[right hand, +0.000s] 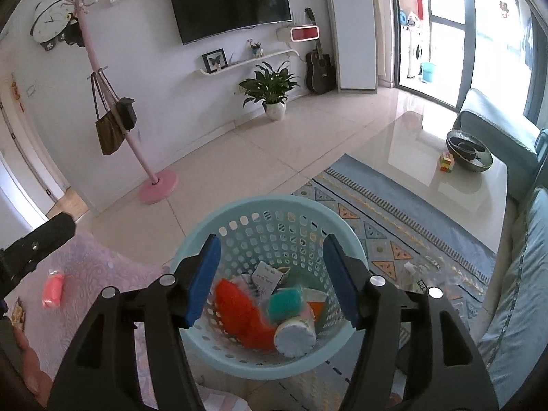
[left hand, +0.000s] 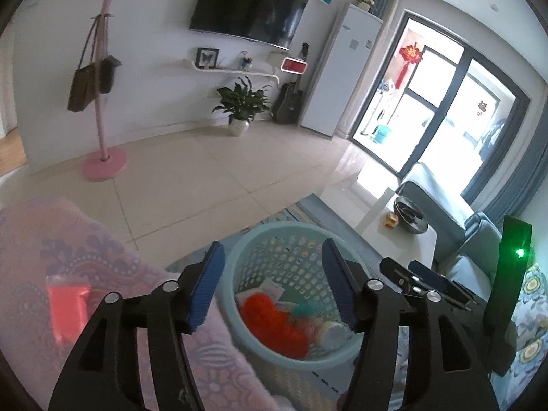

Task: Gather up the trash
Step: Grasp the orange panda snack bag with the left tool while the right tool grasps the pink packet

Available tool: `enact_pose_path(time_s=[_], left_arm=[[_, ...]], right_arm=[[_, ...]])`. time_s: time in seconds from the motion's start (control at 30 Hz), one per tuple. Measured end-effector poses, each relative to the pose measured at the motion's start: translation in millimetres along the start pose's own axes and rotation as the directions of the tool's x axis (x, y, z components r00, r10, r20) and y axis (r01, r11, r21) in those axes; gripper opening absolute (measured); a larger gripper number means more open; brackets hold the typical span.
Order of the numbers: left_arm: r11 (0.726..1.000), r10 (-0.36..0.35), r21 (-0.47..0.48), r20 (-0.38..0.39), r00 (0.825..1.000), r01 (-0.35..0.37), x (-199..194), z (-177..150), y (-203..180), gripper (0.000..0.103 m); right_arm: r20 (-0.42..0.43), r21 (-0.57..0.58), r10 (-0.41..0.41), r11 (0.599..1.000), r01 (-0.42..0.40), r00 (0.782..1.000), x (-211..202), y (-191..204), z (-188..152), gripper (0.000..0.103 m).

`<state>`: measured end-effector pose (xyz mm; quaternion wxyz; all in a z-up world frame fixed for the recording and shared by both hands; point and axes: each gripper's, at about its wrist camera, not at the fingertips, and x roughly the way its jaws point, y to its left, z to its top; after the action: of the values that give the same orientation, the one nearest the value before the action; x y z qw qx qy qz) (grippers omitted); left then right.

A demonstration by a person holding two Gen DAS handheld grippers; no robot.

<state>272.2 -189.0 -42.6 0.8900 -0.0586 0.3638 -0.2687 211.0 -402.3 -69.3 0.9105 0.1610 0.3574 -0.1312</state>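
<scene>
Blue-padded fingers [right hand: 202, 277] of the right gripper [right hand: 272, 279] up close, jaws apart with nothing between them, hanging over the pale blue perforated basket [right hand: 274, 202]. Down in the basket: an orange crumpled wrapper [right hand: 239, 311], a teal sponge-like piece [right hand: 284, 303], a white round-ended container [right hand: 294, 337] lying on its side, a white printed card [right hand: 265, 277] leaning against the far wall. Same basket [left hand: 274, 231] under the left gripper [left hand: 272, 287] — jaws likewise spread, empty, pads clear of the rim; orange wrapper [left hand: 270, 325] visible between them at the bottom. Left of the basket, a pink patterned cover [right hand: 102, 274] with a small pink-orange packet [right hand: 53, 289] lying on it, well apart from both grippers; same packet [left hand: 66, 304] blurred at the edge of the left wrist view. Part of the left gripper's black body [right hand: 37, 239] at the left edge of the right wrist view. Under and beyond the basket, a blue patterned rug [right hand: 394, 219]; beside that, a glossy white table [right hand: 445, 157] bearing a dark bowl [right hand: 469, 154] and a small colourful cube [right hand: 447, 162] just beside it. Farther off, a pink coat stand [right hand: 137, 137] with bags, a potted plant [right hand: 272, 92], a wall television [right hand: 229, 0].
</scene>
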Motion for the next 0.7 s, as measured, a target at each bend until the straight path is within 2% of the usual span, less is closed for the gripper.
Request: enact_pose_path(time_s=[0.17,0.33,0.4,0.57,0.7], left_arm=[[1.000,0.016,-0.023,0.036,0.999,-0.015,-31,-6,17,0.059],[0.997,0.061,-0.043,0.098,0.993,-0.057,-80,-12,39,0.059],[0.994,0.094,-0.061,0.123,0.988,-0.088,-103,-17,52,0.063],[0.975,0.195,-0.141,0.167,0.966,-0.172,-158,-32,102,0.069],[0.940,0.298,-0.219,0.160,0.941,-0.261,-191,-45,151,0.070]], right_arm=[[0.015,-0.014,0.027,1.000,-0.027,1.000,-14,17,0,0.059],[0.061,-0.066,0.102,0.993,-0.098,0.993,-42,52,0,0.065],[0.086,-0.095,0.143,0.986,-0.135,0.986,-54,76,-2,0.066],[0.080,-0.175,0.259,0.954,-0.243,0.962,-71,133,-13,0.069],[0.064,-0.260,0.303,0.925,-0.278,0.951,-77,179,-27,0.071]])
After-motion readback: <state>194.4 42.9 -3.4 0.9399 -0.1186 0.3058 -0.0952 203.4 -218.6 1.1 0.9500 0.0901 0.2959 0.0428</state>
